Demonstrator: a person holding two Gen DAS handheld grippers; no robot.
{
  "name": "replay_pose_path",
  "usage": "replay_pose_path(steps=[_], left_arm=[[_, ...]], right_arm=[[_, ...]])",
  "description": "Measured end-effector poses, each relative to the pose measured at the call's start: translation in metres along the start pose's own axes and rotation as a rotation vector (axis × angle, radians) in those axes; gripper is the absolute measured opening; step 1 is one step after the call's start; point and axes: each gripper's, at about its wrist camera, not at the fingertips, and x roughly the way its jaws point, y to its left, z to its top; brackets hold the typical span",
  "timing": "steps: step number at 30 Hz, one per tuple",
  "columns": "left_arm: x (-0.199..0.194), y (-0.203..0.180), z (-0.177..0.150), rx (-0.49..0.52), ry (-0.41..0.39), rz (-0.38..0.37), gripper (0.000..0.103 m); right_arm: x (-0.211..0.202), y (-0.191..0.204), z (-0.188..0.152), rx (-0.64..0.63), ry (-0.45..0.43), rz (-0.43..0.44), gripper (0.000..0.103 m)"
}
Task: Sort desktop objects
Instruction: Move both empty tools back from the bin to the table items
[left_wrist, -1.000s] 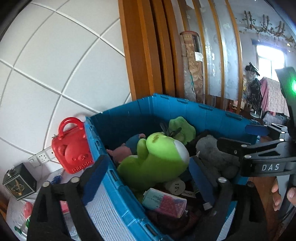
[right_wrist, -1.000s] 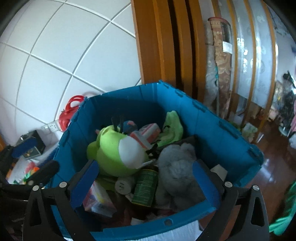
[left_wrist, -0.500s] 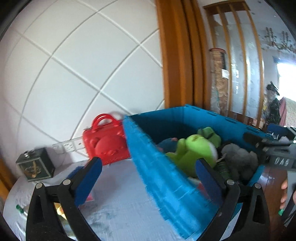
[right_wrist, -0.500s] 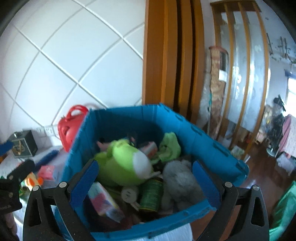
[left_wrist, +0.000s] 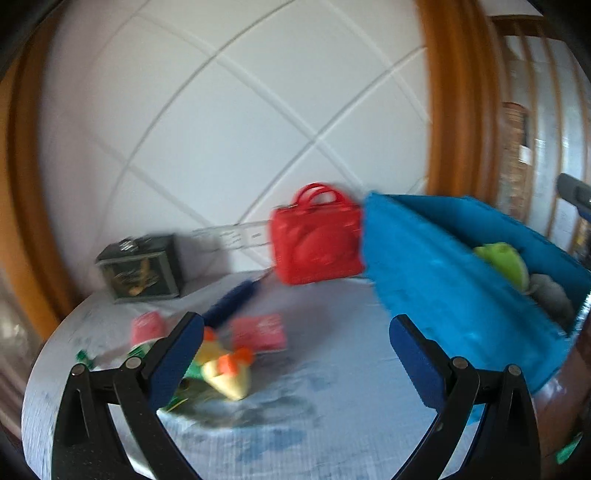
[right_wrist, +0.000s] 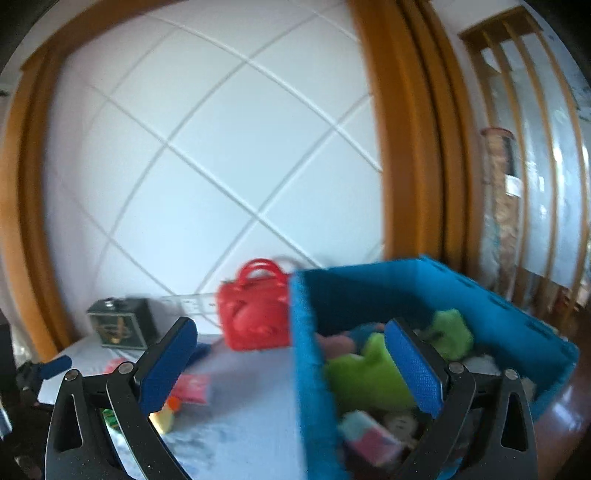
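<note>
A blue crate (left_wrist: 443, 277) (right_wrist: 310, 369) stands on the right of a round table (left_wrist: 314, 406), holding a green plush (right_wrist: 365, 376), a grey plush (left_wrist: 550, 291) and other items. A red toy handbag (left_wrist: 317, 240) (right_wrist: 255, 314) stands by the wall next to the crate. On the table's left lie a yellow toy with orange parts (left_wrist: 225, 373), a pink packet (left_wrist: 258, 332), a blue stick-like object (left_wrist: 232, 302) and a dark box (left_wrist: 144, 269). My left gripper (left_wrist: 295, 358) is open and empty above the table. My right gripper (right_wrist: 291, 365) is open and empty over the crate's left wall.
A white tiled wall (left_wrist: 221, 129) with an outlet strip (left_wrist: 236, 236) backs the table. Wooden door frames (right_wrist: 406, 147) stand to the right. The table's edge curves at the left, with dark floor (right_wrist: 569, 417) on the right.
Both grippers have swung left and pulled back from the crate. The left view now faces the table's loose objects; the right view shows the crate's left wall and the table beside it.
</note>
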Motion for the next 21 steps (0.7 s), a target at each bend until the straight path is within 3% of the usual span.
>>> replay_pose_path(steps=[11, 19, 21], left_arm=[[0.009, 0.143, -0.040, -0.151, 0.085, 0.223, 0.102], [0.021, 0.216, -0.072, -0.243, 0.147, 0.346, 0.102], [0.029, 0.230, -0.080, -0.276, 0.172, 0.357, 0.102]], right_arm=[[0.063, 0.101, -0.022, -0.074, 0.149, 0.138, 0.103], [0.087, 0.124, -0.038, -0.053, 0.143, 0.208, 0.103], [0.108, 0.126, -0.047, -0.047, 0.208, 0.240, 0.103]])
